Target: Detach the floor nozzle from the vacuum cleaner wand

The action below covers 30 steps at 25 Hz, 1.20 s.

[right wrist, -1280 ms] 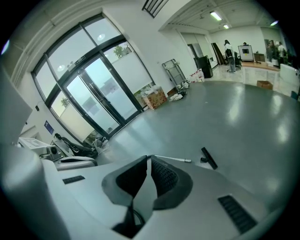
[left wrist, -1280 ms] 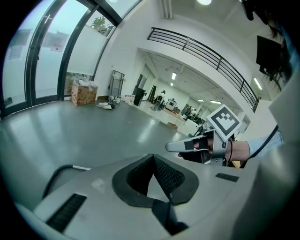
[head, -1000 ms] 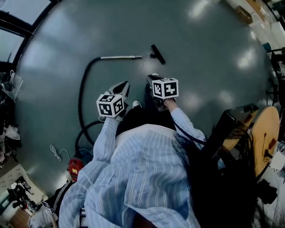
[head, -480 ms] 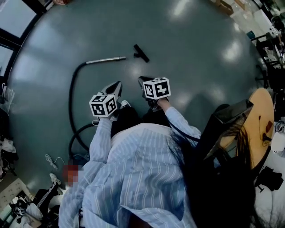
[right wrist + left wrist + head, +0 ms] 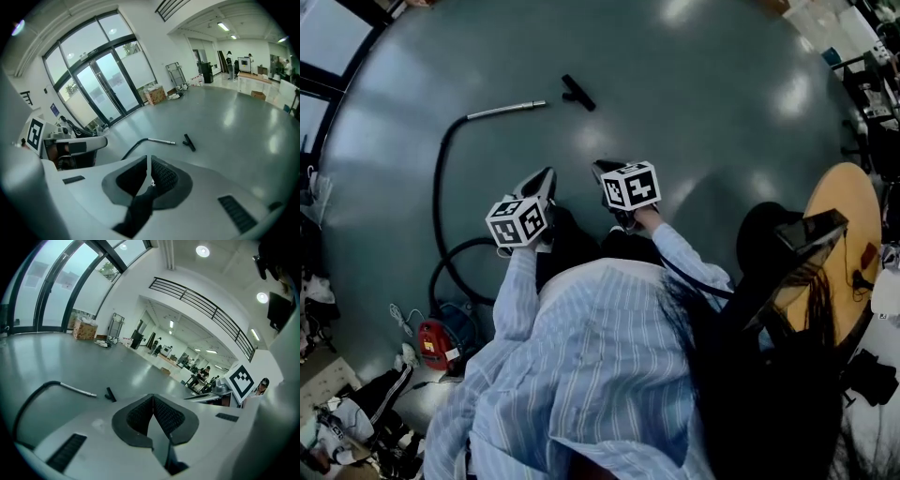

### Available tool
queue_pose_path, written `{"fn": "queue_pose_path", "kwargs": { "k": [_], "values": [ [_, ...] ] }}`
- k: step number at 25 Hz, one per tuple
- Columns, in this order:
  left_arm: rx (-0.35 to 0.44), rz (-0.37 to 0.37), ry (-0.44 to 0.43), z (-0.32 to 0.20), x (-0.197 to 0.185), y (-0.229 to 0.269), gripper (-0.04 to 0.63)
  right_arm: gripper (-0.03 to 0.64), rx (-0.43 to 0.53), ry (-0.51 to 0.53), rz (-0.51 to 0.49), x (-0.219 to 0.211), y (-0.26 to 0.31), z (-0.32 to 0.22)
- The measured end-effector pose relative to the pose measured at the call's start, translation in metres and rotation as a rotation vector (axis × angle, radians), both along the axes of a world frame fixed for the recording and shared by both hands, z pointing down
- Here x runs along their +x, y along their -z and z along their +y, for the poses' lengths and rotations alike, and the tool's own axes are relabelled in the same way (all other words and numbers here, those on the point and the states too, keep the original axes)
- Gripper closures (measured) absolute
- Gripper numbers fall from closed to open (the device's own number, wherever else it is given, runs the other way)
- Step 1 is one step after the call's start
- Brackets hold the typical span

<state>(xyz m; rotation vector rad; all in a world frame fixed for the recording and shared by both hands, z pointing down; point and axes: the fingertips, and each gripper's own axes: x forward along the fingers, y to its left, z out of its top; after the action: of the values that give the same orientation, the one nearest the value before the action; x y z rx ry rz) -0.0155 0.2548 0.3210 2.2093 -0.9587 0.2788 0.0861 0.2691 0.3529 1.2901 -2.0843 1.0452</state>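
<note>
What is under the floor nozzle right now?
Only the bare grey floor. The floor nozzle lies on it, just apart from the tip of the wand. The nozzle's underside is hidden against the floor.

The grey floor (image 5: 722, 112) was shiny and had bright spots of light on it. A round wooden surface (image 5: 836, 192) stood at the right side. Tall glass doors (image 5: 101, 79) let in daylight, and a brown box (image 5: 156, 94) sat near them. High up ran a black railing (image 5: 201, 305), and round lamps (image 5: 203, 251) shone above it. Far off were a few people (image 5: 204, 372).
</note>
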Motion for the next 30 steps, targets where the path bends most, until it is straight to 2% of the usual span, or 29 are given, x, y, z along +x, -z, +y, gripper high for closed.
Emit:
{"fn": "queue_pose_path", "kwargs": {
  "k": [3, 5, 9, 13, 24, 30],
  "values": [
    [-0.039, -0.011, 0.034, 0.046, 0.036, -0.005, 0.588, 0.583, -0.027, 0.026, -0.021, 0.037, -0.007, 0.035],
    [-0.064, -0.031, 0.048, 0.072, 0.040, -0.015, 0.588, 0.583, -0.045, 0.039, -0.038, 0.043, -0.016, 0.054],
    [-0.096, -0.071, 0.079, 0.110, 0.032, -0.026, 0.588, 0.583, -0.083, 0.069, -0.063, 0.037, -0.031, 0.084],
    [-0.093, -0.077, 0.126, 0.128, 0.023, -0.024, 0.588, 0.583, -0.083, 0.111, -0.085, 0.024, -0.032, 0.101],
    [-0.051, -0.062, 0.168, 0.133, 0.010, -0.009, 0.588, 0.583, -0.039, 0.182, -0.090, 0.003, -0.015, 0.103],
    [-0.033, -0.038, 0.200, 0.166, -0.038, -0.002, 0.588, 0.583, -0.033, 0.217, -0.076, -0.044, -0.009, 0.138]
  ]
}}
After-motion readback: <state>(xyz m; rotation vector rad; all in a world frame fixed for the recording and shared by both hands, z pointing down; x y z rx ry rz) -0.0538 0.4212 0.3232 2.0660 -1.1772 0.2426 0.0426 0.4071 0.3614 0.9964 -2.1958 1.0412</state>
